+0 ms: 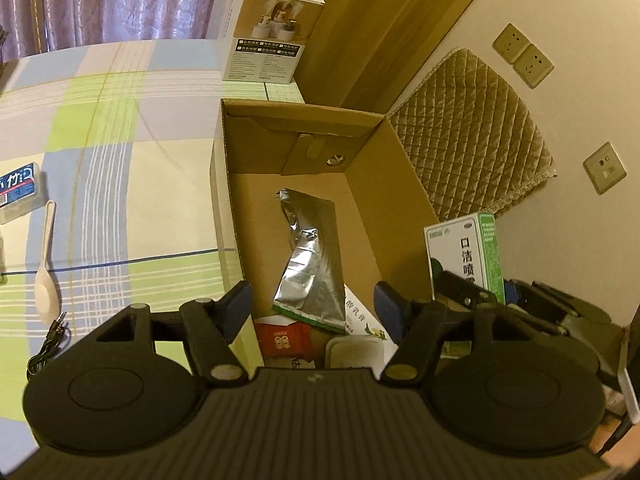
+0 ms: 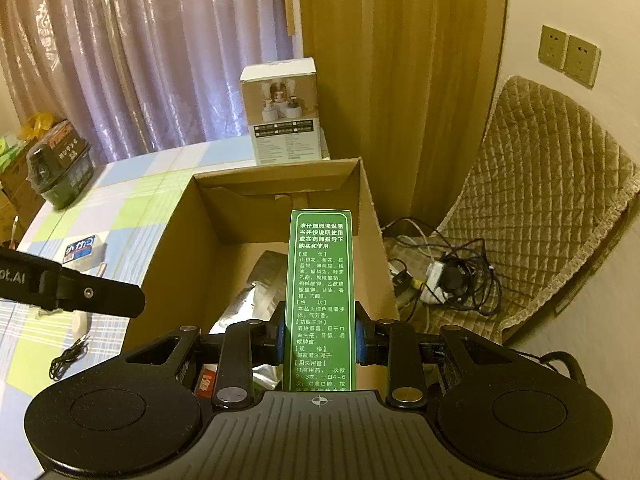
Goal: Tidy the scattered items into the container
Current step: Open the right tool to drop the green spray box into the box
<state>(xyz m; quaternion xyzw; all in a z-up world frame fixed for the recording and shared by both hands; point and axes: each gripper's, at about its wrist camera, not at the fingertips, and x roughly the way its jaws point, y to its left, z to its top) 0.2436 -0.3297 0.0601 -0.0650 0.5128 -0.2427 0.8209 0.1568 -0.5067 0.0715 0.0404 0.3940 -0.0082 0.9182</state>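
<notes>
The open brown cardboard box on the checked desk holds a crumpled silver foil pouch, a red packet and a white lidded tub. The left tool hangs above it, jaws apart and empty. The right tool is clamped on a green medicine carton over the box.

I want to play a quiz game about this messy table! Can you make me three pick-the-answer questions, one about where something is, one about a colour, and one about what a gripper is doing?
1. Where does the silver foil pouch lie?
A. In the cardboard box
B. On the checked tablecloth
C. On the quilted cushion

2. What colour is the side of the carton held by the right gripper?
A. Red
B. Green
C. Blue

3. How is the left gripper?
A. Shut on a spoon
B. Shut on a cable
C. Open, holding nothing

Answers:
1 A, it rests on the box floor.
2 B, a green panel with white print.
3 C, its fingers stand apart over the box.
</notes>
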